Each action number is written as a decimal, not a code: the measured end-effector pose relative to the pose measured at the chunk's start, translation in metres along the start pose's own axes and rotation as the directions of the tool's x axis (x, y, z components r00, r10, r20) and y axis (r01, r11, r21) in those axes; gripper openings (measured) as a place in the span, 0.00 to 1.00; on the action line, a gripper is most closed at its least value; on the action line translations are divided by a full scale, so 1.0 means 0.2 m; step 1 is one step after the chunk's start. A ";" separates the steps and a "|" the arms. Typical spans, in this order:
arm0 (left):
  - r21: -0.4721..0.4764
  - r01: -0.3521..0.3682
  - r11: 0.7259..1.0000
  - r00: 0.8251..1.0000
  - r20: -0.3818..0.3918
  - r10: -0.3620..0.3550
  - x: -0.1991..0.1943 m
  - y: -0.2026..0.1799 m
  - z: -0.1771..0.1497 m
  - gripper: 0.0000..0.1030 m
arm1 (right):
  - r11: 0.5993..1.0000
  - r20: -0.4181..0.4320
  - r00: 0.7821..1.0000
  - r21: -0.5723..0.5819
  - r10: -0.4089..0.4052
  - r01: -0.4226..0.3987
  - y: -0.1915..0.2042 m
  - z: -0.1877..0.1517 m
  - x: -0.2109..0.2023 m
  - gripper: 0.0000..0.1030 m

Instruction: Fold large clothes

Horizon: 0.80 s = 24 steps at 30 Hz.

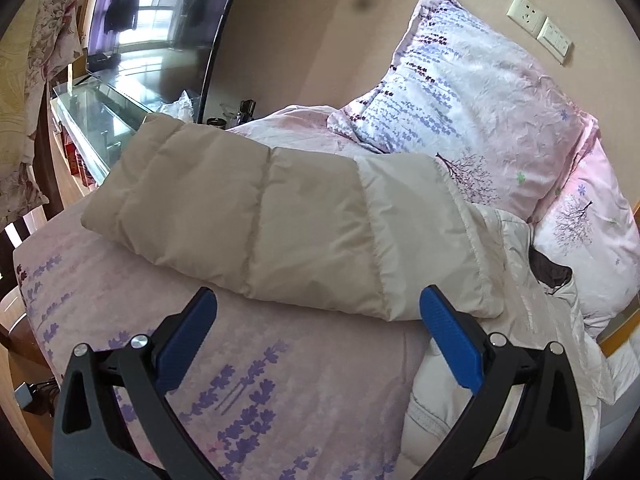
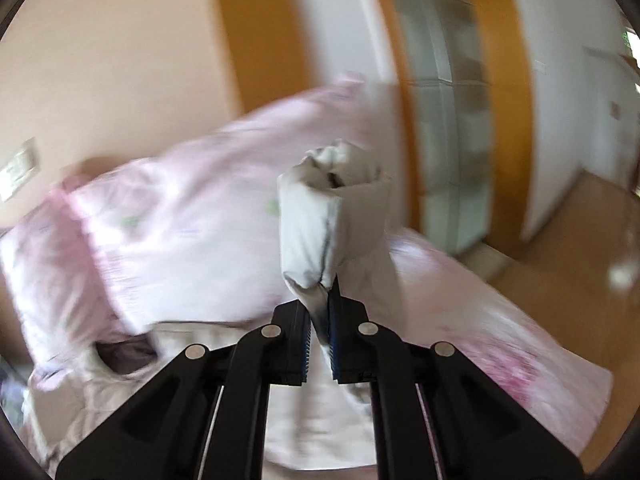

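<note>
A: Left view first. What do the left tongs (image 1: 318, 312) have?

B: Nothing. Their blue pads (image 1: 452, 344) stand wide apart over the bed (image 1: 248, 392). Just ahead of them lies the puffy jacket (image 1: 256, 216), one tan sleeve folded flat across it, with the white body trailing off past the right pad. Beyond the jacket a flowered pillow (image 1: 472, 92) leans on the wall.

A: And the right view?

B: It is blurred. The right tongs (image 2: 319, 312) are clamped on a bunched white sleeve (image 2: 332, 216), probably the jacket's other one, which stands up straight ahead of the tips. The cuff opening faces the camera; I cannot see into it.

A: How would you do this fold well?

B: I judge the sleeve should be carried across and laid flat over the jacket, near the tan one. The padding is springy, so the free left tongs could press the body down while the sleeve lands. Release only once it lies flat.

A: Any containers?

B: None that I can make out.
</note>
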<state>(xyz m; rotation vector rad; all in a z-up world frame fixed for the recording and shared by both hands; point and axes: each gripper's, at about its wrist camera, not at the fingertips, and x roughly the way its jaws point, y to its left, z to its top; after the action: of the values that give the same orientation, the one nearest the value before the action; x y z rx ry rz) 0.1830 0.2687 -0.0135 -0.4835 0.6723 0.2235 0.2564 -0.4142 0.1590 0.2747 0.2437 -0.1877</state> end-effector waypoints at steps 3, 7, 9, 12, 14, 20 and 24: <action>0.011 -0.023 1.000 1.000 0.008 0.023 -0.02 0.00 0.00 0.98 | 0.991 -0.017 0.993 -0.067 0.118 -0.119 0.26 0.00 0.00 0.07; 0.040 -0.048 0.998 0.999 0.019 0.047 -0.04 0.00 0.01 0.98 | 0.957 -0.072 0.966 -0.133 0.250 -0.257 0.58 -0.05 0.03 0.07; 0.042 -0.045 0.998 0.999 0.022 0.045 -0.05 0.00 0.01 0.98 | 0.934 -0.110 0.947 -0.162 0.302 -0.317 0.72 -0.10 0.04 0.07; 0.029 -0.035 0.999 0.999 0.024 0.034 -0.06 0.01 0.01 0.98 | 0.908 -0.166 0.922 -0.184 0.349 -0.376 0.86 -0.18 0.05 0.07; 0.015 -0.024 1.000 1.000 0.019 0.024 -0.06 0.02 0.01 0.98 | 0.886 -0.229 0.899 -0.198 0.373 -0.418 0.99 -0.28 0.09 0.07; -0.010 0.010 1.000 1.000 0.008 -0.010 -0.06 0.05 0.00 0.98 | 0.819 -0.449 0.825 -0.286 0.344 -0.497 1.34 -0.66 0.21 0.07; -0.033 0.032 0.999 0.999 0.015 -0.032 -0.07 0.07 0.00 0.98 | 0.767 -0.584 0.787 -0.406 0.200 -0.497 1.52 -0.96 0.29 0.10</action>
<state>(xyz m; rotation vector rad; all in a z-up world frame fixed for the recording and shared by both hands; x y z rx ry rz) 0.1668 0.2789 -0.0093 -0.5233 0.6473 0.2079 0.3369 -0.0801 0.0384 -0.2160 0.7574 0.3610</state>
